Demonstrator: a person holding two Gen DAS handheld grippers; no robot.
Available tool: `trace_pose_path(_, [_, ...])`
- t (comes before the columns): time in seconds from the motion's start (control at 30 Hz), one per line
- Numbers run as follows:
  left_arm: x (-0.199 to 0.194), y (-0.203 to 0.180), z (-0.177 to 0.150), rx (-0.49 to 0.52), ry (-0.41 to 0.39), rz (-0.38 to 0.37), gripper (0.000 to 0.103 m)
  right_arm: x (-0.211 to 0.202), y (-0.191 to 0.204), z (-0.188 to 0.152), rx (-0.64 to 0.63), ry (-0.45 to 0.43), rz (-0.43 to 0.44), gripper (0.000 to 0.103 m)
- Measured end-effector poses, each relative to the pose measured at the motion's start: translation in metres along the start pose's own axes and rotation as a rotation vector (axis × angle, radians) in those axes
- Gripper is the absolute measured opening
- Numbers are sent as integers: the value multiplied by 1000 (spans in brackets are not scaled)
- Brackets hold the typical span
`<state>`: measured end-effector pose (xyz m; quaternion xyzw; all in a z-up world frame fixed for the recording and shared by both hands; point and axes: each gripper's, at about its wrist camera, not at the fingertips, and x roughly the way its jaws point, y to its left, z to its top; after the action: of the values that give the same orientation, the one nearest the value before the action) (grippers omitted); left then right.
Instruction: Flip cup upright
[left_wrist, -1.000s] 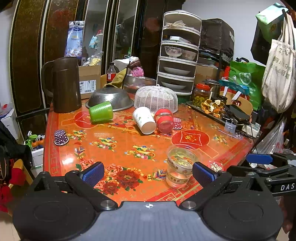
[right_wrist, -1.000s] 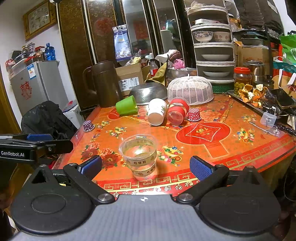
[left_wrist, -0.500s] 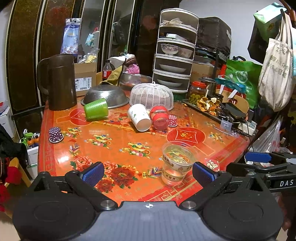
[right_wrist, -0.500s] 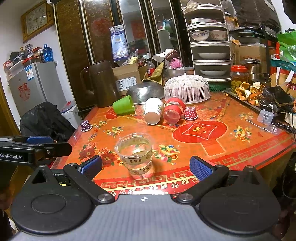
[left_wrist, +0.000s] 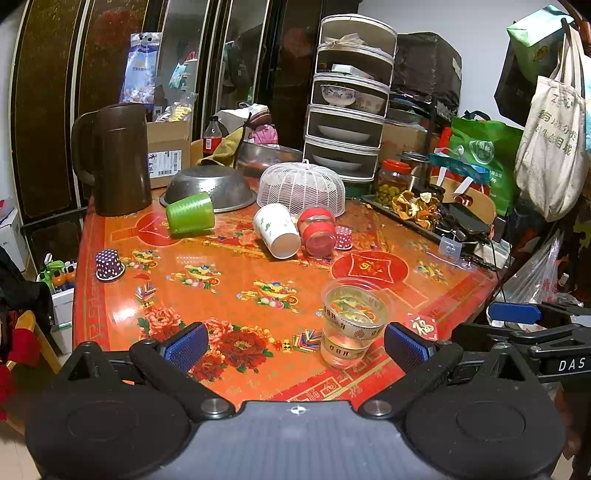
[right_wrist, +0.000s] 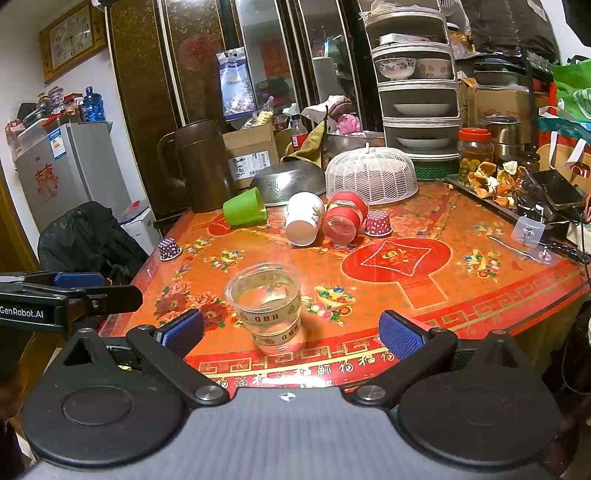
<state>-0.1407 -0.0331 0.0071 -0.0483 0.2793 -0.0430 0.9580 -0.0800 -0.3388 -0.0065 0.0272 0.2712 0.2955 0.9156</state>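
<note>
Upright, clear cup (right_wrist: 266, 306) on table (right_wrist: 480, 295); both grippers' fingers wide, empty; green cup (left_wrist: 190, 213) seemingly on its side

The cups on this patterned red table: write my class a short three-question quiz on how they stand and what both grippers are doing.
1. True or false: the clear plastic cup with gold bands stands upright with its mouth up.
2. Which lies on its side beside the white paper cup?
A. brown plastic jug
B. red-banded clear cup
C. white mesh food cover
3. Fill in: the left gripper and the right gripper both have their jaws ____.

Key: 1 true; 2 B; 3 open, each holding nothing. The green plastic cup also lies on its side.
</note>
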Motion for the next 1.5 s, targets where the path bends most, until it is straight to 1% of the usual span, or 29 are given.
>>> trace_pose_path(1.5, [5, -5, -4, -13, 14, -34, 102, 0, -5, 1, 6, 2, -6, 102])
